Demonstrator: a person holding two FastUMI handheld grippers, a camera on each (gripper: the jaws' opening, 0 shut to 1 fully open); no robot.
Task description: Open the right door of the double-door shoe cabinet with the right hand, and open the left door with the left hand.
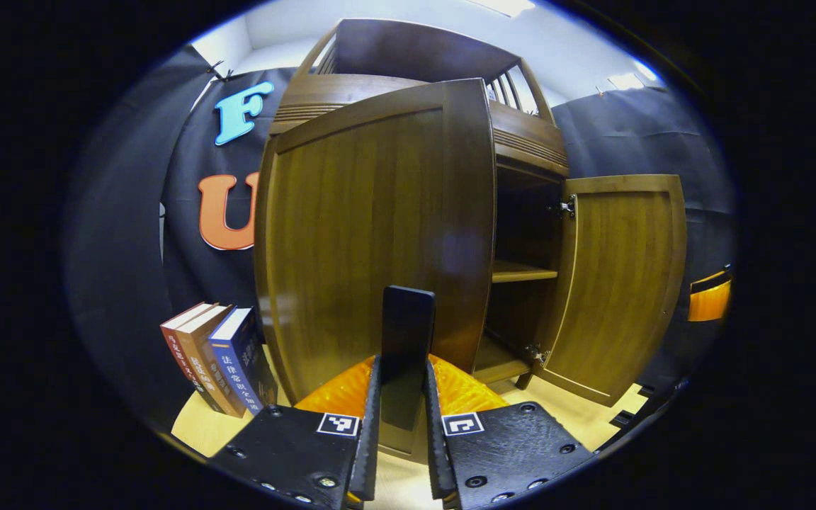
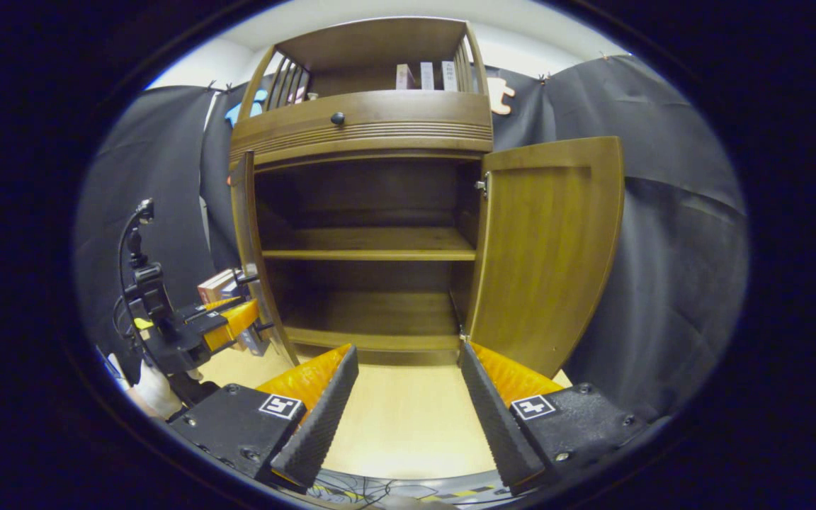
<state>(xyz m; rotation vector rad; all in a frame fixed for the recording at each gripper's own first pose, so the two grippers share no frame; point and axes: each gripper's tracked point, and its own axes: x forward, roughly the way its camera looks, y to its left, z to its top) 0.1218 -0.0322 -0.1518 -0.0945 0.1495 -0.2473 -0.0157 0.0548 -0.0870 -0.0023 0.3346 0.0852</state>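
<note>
The brown wooden shoe cabinet (image 2: 362, 127) stands with both doors swung out. In the left gripper view, my left gripper (image 1: 402, 365) is shut on the black upright handle (image 1: 408, 315) of the left door (image 1: 372, 234), whose panel is close in front of the camera. The right gripper view shows that same gripper (image 2: 227, 322) at the edge-on left door (image 2: 253, 269), held by a hand (image 2: 153, 386). The right door (image 2: 546, 248) hangs wide open. My right gripper (image 2: 404, 418) is open above the floor in front of the cabinet, touching nothing.
Inside the cabinet are a bare middle shelf (image 2: 369, 253) and a bottom board (image 2: 372, 340). A drawer with a dark knob (image 2: 337, 118) sits above the doors, with small boxes (image 2: 422, 76) on top. Three books (image 1: 217, 358) lean by the cabinet's left side. The floor (image 2: 408, 425) is pale wood.
</note>
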